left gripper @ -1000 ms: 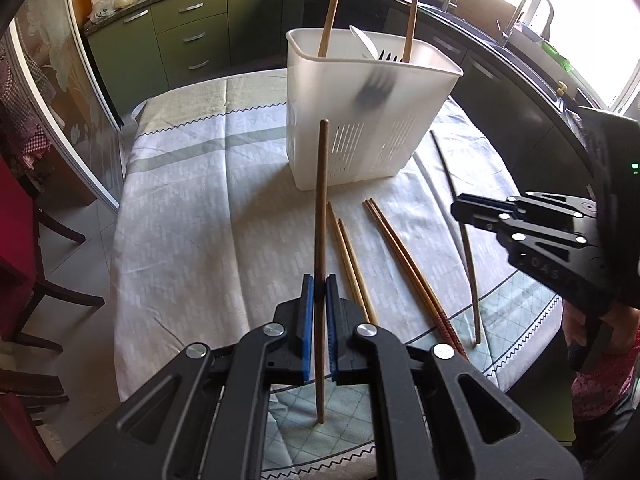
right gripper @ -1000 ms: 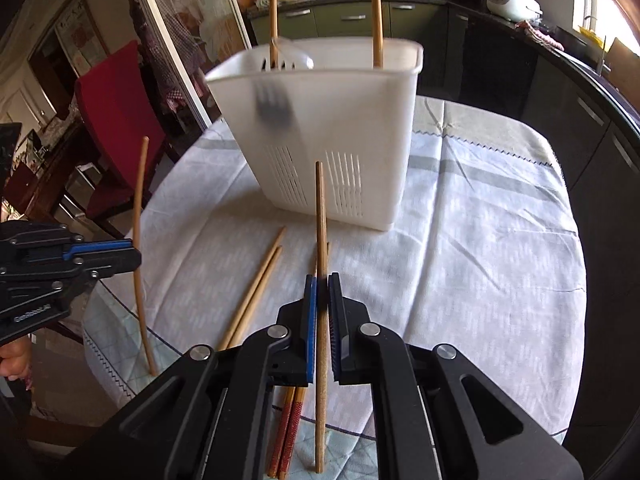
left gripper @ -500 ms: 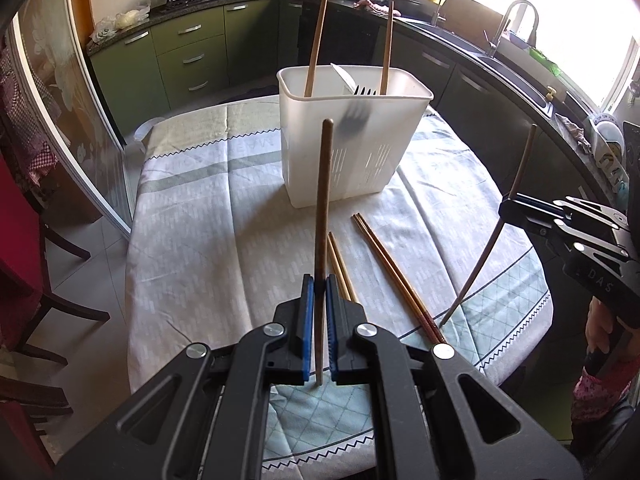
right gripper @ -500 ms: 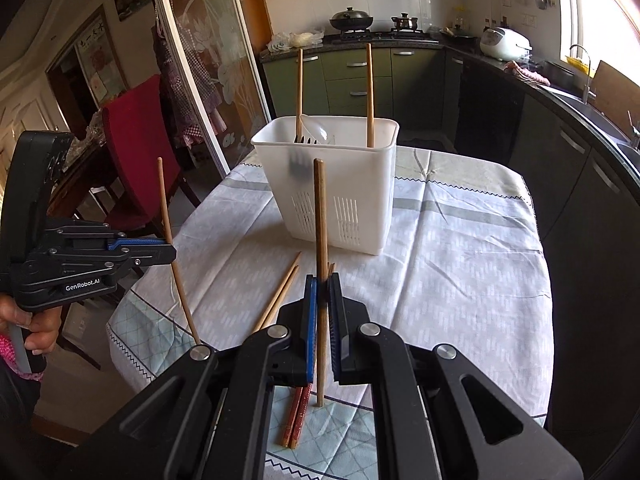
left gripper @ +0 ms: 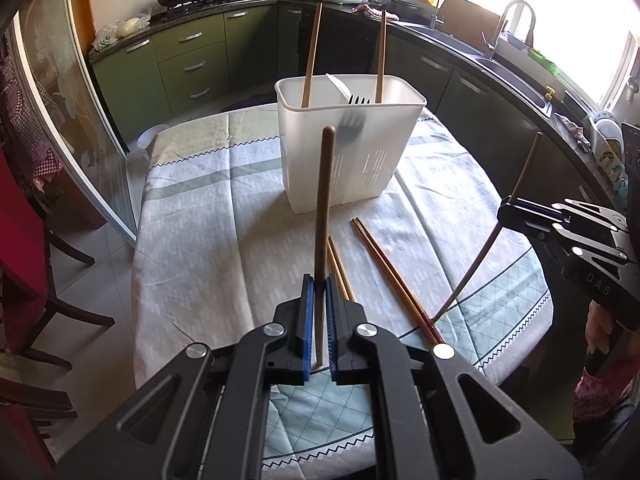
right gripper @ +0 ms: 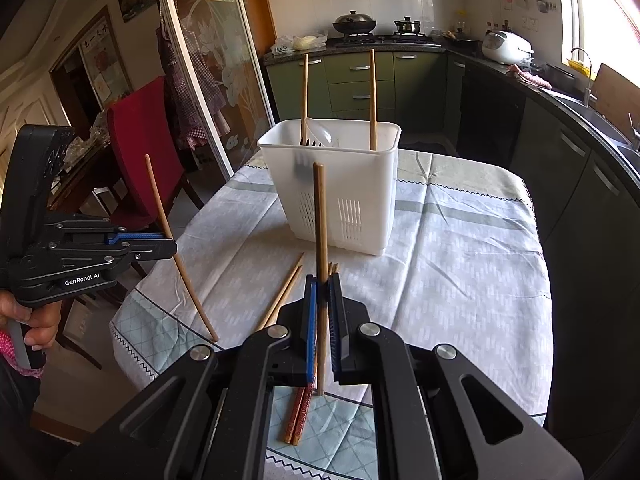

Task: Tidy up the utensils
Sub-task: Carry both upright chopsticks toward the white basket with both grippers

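My left gripper [left gripper: 317, 284] is shut on a brown chopstick [left gripper: 323, 208] that stands upright between its blue pads; it also shows in the right wrist view [right gripper: 160, 240]. My right gripper [right gripper: 322, 284] is shut on another chopstick [right gripper: 319, 232], also upright, and shows at the right of the left wrist view [left gripper: 505, 206]. Both are held above the table's near edge, well short of the white utensil holder [left gripper: 348, 152], [right gripper: 336, 192]. The holder contains two chopsticks, a fork and a white spoon.
Two light chopsticks [left gripper: 340, 268] and a dark reddish pair [left gripper: 396, 280] lie on the tablecloth [left gripper: 208, 216] in front of the holder. A red chair [right gripper: 140, 140] stands to the left. Kitchen counters and a sink run along the back and right.
Both grippers have risen and pulled back from the holder with their chopsticks, which now look further away. The chopsticks on the table have not moved.
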Demonstrator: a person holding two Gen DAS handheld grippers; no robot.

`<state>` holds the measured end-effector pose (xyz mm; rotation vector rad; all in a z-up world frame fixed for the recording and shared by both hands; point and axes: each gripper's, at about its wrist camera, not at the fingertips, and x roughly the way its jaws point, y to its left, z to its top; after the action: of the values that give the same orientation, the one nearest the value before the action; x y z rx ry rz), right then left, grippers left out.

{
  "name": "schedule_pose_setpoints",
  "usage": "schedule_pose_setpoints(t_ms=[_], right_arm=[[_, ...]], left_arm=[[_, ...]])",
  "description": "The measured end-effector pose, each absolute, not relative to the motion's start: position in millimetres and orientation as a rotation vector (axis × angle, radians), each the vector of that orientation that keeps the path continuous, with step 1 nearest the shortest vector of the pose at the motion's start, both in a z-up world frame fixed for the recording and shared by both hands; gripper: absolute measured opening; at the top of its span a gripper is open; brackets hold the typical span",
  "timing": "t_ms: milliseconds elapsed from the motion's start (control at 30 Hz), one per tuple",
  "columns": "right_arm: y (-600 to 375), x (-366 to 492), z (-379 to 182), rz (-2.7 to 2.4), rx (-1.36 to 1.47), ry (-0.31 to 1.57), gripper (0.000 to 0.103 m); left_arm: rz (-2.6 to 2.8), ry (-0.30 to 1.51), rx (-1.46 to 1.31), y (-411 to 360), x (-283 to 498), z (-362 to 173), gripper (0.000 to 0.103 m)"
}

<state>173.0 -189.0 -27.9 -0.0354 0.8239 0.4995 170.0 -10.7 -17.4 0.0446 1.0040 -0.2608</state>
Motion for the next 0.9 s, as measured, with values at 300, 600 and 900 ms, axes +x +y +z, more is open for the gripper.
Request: schedule_pose_setpoints(t_ms=[300, 600, 900], right_arm=[[-191, 170, -20, 0.498, -0.038, 0.802, 0.007], [-193, 167, -10, 0.513, -0.030, 0.786, 0.007], [-196, 161, 22, 0.540, -0.015, 0.721, 0.007]], left_arm=[[-0.263, 0.993, 0.052, -13, 171, -13, 0.006], [-0.264, 0.979, 0.053, -14, 171, -6, 0.006], [-0.290, 0.926, 0.035, -14, 173, 31, 0.006]])
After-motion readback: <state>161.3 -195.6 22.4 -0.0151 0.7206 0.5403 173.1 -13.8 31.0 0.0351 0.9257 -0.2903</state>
